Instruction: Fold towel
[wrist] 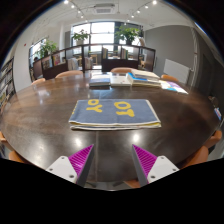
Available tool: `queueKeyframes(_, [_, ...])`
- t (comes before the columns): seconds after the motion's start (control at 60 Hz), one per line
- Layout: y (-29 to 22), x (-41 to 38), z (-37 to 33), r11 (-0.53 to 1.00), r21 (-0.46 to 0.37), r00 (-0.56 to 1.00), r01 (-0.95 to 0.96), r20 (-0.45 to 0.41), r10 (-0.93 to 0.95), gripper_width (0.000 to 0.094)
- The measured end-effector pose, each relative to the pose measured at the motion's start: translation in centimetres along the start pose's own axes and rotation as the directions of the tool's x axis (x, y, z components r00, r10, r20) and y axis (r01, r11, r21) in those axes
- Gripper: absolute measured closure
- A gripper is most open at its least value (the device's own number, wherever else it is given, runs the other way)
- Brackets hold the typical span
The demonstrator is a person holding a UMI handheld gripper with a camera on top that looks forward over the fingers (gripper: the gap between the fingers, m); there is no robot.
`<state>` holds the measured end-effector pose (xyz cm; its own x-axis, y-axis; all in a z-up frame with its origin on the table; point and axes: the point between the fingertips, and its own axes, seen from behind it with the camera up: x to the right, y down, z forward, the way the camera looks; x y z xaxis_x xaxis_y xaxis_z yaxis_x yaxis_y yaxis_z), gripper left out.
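The lower parts of the fingers (79,160) are cut off, so their mounting stays hidden. The yellow letters on the towel (114,113) are too small to read. Papers or books (128,77) beyond it on the tabletop (40,110) cannot be told apart.
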<state>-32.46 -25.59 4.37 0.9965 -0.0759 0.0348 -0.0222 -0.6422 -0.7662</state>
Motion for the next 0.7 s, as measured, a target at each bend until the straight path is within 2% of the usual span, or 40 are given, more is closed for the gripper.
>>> queueKeyframes(0.1, [-2.5, -5.5, 4.1, 0.999, -0.007, 0.996, 0.032, 0.077, -0.032, 0.0185])
queueKeyframes(0.183, [-4.4, -10.9, 7.1, 0.998, -0.004, 0.994, 0.062, 0.094, -0.061, 0.0188])
queueKeyframes(0.25, [-6.9, -12.3, 10.9, 0.997, 0.002, 0.992, 0.073, 0.105, -0.072, 0.0196])
queueKeyframes(0.367, [-9.2, -15.6, 14.6, 0.997, 0.014, 0.99, 0.082, 0.113, -0.083, 0.0219])
queueKeyframes(0.467, [-10.1, -15.6, 17.0, 0.994, 0.013, 0.992, 0.105, 0.075, -0.106, 0.028])
queueKeyframes(0.533, [-9.1, -15.4, 18.4, 0.992, -0.026, 0.991, 0.122, 0.06, -0.121, 0.0342])
queueKeyframes(0.567, [-9.6, -15.5, 18.5, 0.993, 0.007, 0.991, 0.115, 0.062, -0.115, 0.0379])
queueKeyframes(0.633, [-9.3, -15.0, 18.8, 0.996, 0.012, 0.995, 0.093, 0.046, -0.093, 0.048])
queueKeyframes(0.65, [-9.3, -14.8, 18.8, 0.996, 0.013, 0.995, 0.091, 0.043, -0.092, 0.0525])
queueKeyframes(0.7, [-9.3, -13.6, 18.9, 0.995, 0.02, 0.995, 0.102, 0.002, -0.102, 0.0753])
